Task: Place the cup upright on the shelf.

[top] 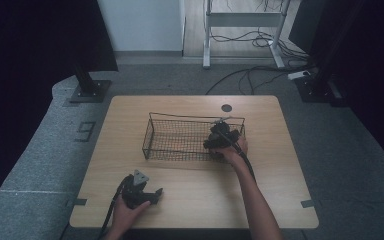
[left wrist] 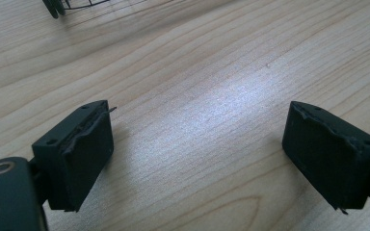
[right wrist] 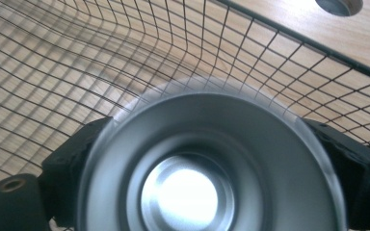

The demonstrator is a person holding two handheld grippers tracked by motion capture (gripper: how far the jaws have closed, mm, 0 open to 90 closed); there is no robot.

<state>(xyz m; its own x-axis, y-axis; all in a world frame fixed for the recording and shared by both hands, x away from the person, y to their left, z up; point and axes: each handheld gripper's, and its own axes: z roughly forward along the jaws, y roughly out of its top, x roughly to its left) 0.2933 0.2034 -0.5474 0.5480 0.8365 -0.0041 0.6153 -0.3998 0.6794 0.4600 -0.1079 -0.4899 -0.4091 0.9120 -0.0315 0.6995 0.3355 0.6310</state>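
A black wire basket (top: 152,136) stands in the middle of the wooden table (top: 260,190). My right gripper (top: 221,136) is held over the basket's right end, shut on a shiny metal cup (right wrist: 207,163) whose open mouth faces the right gripper view's camera; the basket's mesh (right wrist: 77,57) lies just behind it. My left gripper (top: 147,194) rests low over the table near the front left edge, jaws wide apart with bare wood between them (left wrist: 197,139). A corner of the basket (left wrist: 55,7) shows at the top of the left gripper view.
A round grommet hole (top: 226,108) sits in the table behind the basket. Beyond the table are a black stand base (top: 89,90), desk legs (top: 207,45) and loose cables (top: 260,75) on the grey floor.
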